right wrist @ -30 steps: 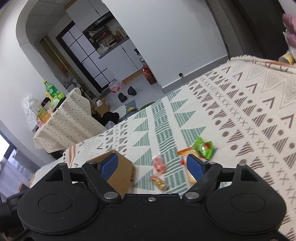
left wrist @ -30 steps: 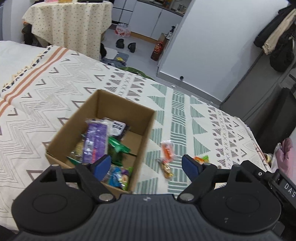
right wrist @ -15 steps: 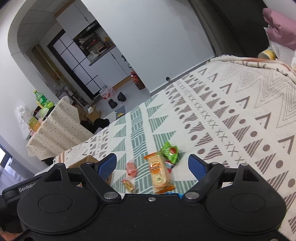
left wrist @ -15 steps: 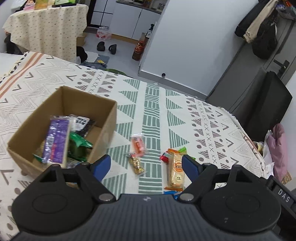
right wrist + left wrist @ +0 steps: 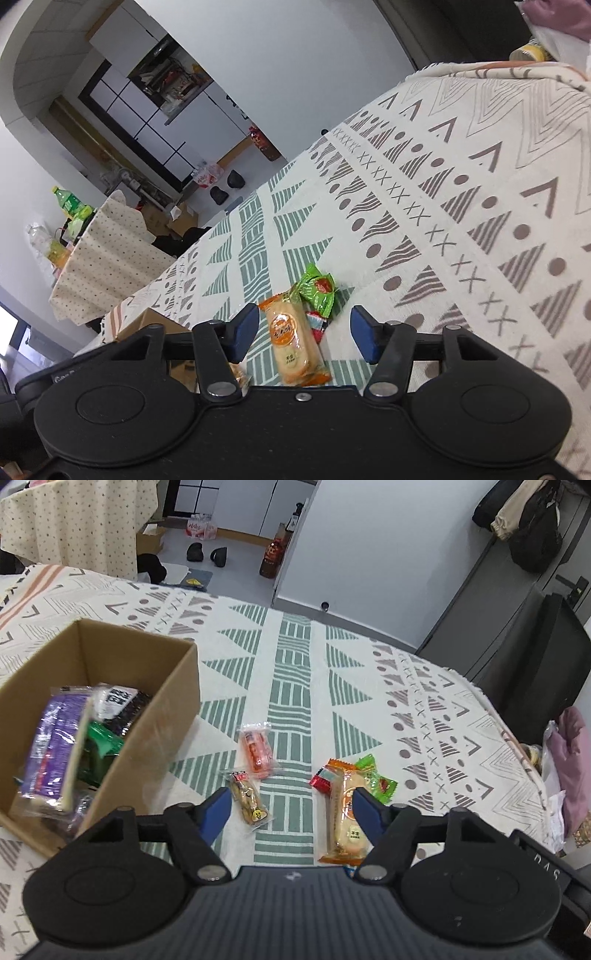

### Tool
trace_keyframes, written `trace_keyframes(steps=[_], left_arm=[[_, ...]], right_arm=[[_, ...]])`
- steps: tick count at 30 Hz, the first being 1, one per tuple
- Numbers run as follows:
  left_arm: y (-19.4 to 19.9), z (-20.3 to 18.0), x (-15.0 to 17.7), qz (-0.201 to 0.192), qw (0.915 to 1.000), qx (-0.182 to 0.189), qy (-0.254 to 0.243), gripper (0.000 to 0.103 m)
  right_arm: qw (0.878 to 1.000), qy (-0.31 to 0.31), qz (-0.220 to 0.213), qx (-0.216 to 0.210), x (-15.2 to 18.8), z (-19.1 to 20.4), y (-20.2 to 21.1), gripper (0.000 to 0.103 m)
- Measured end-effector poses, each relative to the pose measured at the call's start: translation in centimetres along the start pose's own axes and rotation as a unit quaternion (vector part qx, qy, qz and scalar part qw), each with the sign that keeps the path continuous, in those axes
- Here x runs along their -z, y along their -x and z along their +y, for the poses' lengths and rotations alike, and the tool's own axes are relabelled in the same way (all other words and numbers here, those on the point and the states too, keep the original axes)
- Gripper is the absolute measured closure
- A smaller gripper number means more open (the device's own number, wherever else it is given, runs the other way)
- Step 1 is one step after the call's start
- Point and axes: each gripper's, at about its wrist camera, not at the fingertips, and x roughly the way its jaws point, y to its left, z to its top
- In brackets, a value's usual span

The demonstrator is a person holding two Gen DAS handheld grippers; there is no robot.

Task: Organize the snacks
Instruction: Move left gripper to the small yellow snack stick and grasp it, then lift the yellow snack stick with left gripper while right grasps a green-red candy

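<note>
Jaws wide on both: left gripper [image 5: 290, 812] has swung right off the cardboard box [image 5: 162, 716]; right gripper [image 5: 303, 334] now frames the orange cracker pack [image 5: 291, 341], seemingly untouched. Patterned bedspread [image 5: 295, 686]; kitchen beyond.

1. Left wrist cam looked down, close over the patterned cloth [image 5: 291, 686], box [image 5: 162, 716] at 9 o'clock.
2. Right wrist cam sat lower, tilted.
3. Both shared the orange pack [image 5: 345, 812] [image 5: 291, 339].
</note>
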Motion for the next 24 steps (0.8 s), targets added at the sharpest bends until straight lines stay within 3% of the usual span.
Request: trace_keyframes(steps=[12, 17, 21, 24], left_arm=[[-6.6, 0.9, 0.2, 0.032, 0.9982, -0.045, 0.021, 0.063], [-8.7, 0.9, 0.3, 0.048, 0.9958, -0.077, 0.009, 0.064], [-9.6, 1.3, 0.2, 0.05, 0.9943, -0.094, 0.002, 0.083], [-10.0, 1.3, -0.1, 0.046, 0.994, -0.099, -0.005, 0.087]], right_arm=[[1.0, -0.012, 0.024, 0.007, -0.1, -1.5, -4.9, 0.048], [0.999, -0.018, 0.029, 0.016, -0.4, -2.1, -6.4, 0.048], [0.999, -0.021, 0.037, 0.024, -0.5, -2.4, -7.7, 0.048], [0.999, -0.017, 0.038, 0.026, -0.5, -2.2, -8.5, 0.049]])
